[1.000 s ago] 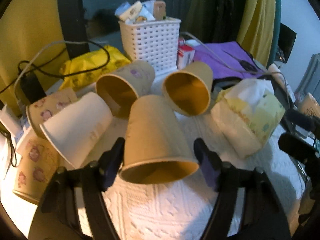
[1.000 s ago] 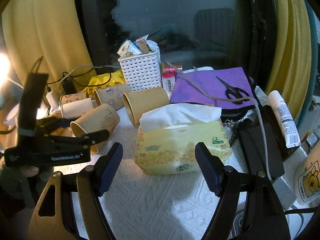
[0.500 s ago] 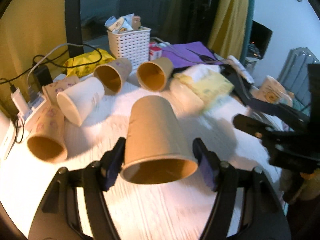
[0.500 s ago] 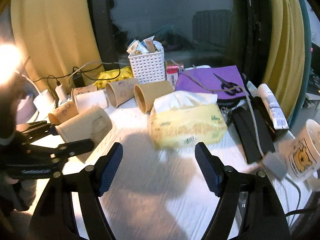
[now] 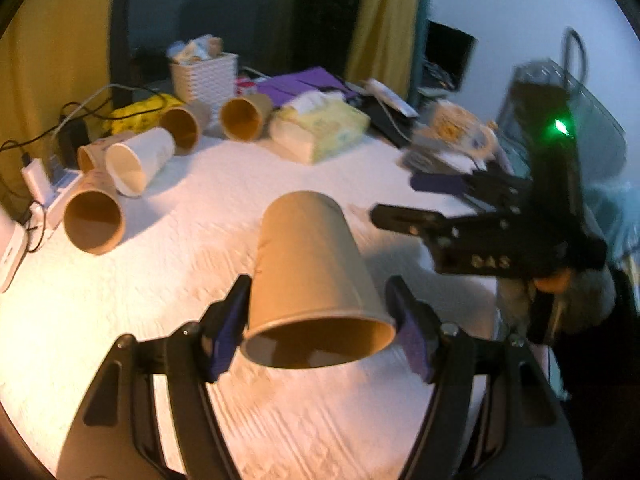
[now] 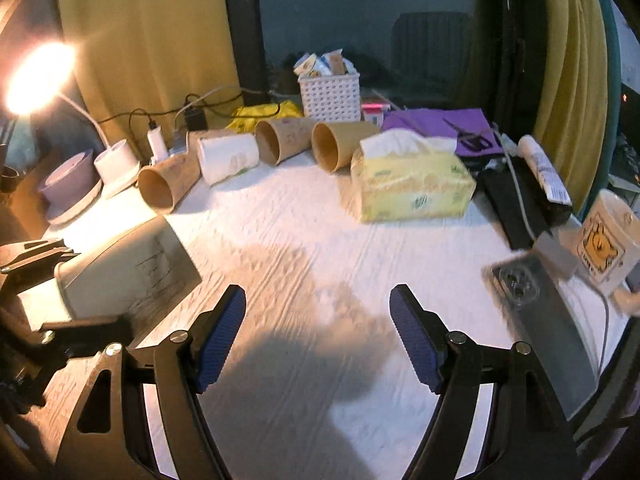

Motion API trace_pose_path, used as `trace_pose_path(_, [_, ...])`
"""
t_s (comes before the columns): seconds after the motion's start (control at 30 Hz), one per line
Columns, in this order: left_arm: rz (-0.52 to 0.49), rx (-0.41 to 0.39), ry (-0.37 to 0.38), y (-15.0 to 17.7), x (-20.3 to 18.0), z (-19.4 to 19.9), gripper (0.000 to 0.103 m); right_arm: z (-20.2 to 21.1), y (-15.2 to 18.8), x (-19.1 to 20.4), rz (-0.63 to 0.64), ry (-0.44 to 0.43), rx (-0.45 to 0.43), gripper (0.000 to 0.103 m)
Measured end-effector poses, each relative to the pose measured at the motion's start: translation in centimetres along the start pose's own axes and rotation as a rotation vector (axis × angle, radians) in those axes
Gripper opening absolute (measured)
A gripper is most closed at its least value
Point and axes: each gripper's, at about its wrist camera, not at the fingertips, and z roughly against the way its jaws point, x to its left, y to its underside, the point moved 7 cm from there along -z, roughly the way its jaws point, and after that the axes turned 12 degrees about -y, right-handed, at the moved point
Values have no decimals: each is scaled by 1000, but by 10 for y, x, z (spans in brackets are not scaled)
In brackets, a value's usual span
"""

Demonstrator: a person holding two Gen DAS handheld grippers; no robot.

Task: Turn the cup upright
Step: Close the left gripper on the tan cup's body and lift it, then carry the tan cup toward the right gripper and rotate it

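One paper cup [image 5: 312, 264] rides in my left hand-held gripper [image 5: 320, 332], clamped near its rim, above the white-covered counter [image 5: 120, 320].

I hold it lifted with its mouth toward the camera and its base pointing away, so there seems room to tip it upright. Five more cups [image 6: 280, 142] lie on their sides along the back. My right hand-held gripper [image 6: 318, 336] hangs wide and empty over the counter, apparently ready to help.

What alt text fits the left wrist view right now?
The left gripper grips a tan paper cup near its rim, mouth toward the camera, above the white tabletop. The right gripper hangs open beside it; five more cups lie behind.
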Motion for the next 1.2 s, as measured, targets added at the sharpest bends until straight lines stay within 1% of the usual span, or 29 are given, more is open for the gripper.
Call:
trace_pose_path(0.13, [-67, 36, 41, 12, -10, -8, 69, -5, 14, 0, -20, 3, 34, 78])
trace_pose_path(0.27, [-86, 61, 75, 15, -16, -16, 69, -13, 21, -6, -34, 15, 58, 78])
trace_pose_path(0.43, [-100, 86, 93, 16, -21, -22, 70, -22, 23, -8, -31, -11, 81, 78])
trace_pose_path(0.57, [-117, 105, 77, 21, -23, -22, 72, -25, 27, -2, -22, -45, 91, 78])
trace_pose_path(0.63, [-121, 112, 62, 23, -22, -22, 79, -26, 29, 2, -12, -58, 98, 78])
trace_pose_path(0.67, [-124, 114, 57, 25, -22, -21, 84, -25, 30, 4, -6, -68, 101, 78])
trace_pose_path(0.7, [-125, 113, 51, 26, -22, -19, 85, -25, 31, 7, -1, -73, 104, 78])
trace_pose_path(0.97, [-87, 124, -43, 41, -4, -6, 86, -16, 38, 21, 33, -91, 115, 78])
trace_pose_path(1.2, [20, 132, -129, 61, 30, 7, 86, -8, 47, 49, 90, -136, 137, 78])
